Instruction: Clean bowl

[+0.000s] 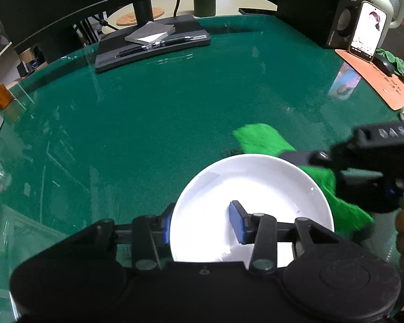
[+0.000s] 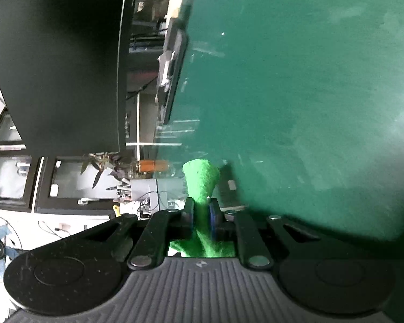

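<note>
Table [image 1: 148,113], green and glossy, is filling most of the left wrist view, carrying a white bowl [image 1: 256,188] at lower centre. The left tool [image 1: 202,223] is straddling the bowl's near-left rim, one blue pad outside the wall and the other inside the basin; its jaws are standing partly apart, and whether the pads are pressing the rim cannot be told. The right tool [image 2: 201,215] is sitting at the bowl's right edge, jaws narrow and pinching a green cloth [image 2: 200,180]. That cloth is lying draped along the bowl's far-right rim and onto the table.
</note>
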A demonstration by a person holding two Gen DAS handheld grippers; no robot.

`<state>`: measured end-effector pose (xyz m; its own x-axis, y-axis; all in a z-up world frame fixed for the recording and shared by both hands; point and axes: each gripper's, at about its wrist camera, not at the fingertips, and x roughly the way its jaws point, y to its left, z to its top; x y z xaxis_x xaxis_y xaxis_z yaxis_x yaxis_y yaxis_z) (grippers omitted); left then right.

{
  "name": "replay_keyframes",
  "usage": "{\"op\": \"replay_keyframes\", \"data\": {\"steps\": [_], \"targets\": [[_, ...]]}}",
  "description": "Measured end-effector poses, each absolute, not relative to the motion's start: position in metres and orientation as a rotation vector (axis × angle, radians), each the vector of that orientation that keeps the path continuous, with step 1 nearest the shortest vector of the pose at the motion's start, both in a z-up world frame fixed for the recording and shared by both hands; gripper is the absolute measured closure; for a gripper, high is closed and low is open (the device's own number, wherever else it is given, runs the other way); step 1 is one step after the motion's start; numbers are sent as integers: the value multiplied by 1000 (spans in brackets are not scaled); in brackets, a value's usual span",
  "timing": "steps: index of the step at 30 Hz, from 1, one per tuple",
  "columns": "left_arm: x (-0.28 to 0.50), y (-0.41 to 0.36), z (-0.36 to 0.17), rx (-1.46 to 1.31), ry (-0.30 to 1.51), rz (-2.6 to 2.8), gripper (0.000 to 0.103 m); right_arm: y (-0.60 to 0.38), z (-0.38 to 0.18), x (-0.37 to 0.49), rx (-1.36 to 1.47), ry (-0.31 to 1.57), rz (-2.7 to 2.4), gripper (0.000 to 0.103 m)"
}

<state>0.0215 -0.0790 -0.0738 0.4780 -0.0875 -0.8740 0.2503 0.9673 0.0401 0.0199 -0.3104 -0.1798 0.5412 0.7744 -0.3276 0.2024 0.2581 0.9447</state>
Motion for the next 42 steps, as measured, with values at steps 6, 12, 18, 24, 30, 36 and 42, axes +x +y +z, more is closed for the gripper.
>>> {"op": "replay_keyframes", "data": {"steps": [6, 12, 18, 24, 30, 36, 42], "targets": [[18, -83, -74, 179, 1031, -193, 60, -337, -178, -15, 1295, 1038, 531, 91], [18, -87, -74, 177, 1038, -173, 60, -328, -182, 18, 1284, 1030, 549, 91], [20, -88, -73, 192, 1043, -209, 60, -341, -178, 11, 1250, 1068, 623, 91], [28, -93, -74, 207, 1058, -241, 60, -347, -184, 15, 1268, 1100, 620, 90], [28, -93, -73, 202, 1064, -239, 59, -332, -186, 36, 1255, 1079, 648, 91], [26, -94, -73, 207, 1054, -232, 59, -354, -189, 12, 1276, 1117, 686, 91], [25, -99, -72, 219, 1056, -210, 58, -340, -187, 34, 1256, 1072, 686, 91]]}}
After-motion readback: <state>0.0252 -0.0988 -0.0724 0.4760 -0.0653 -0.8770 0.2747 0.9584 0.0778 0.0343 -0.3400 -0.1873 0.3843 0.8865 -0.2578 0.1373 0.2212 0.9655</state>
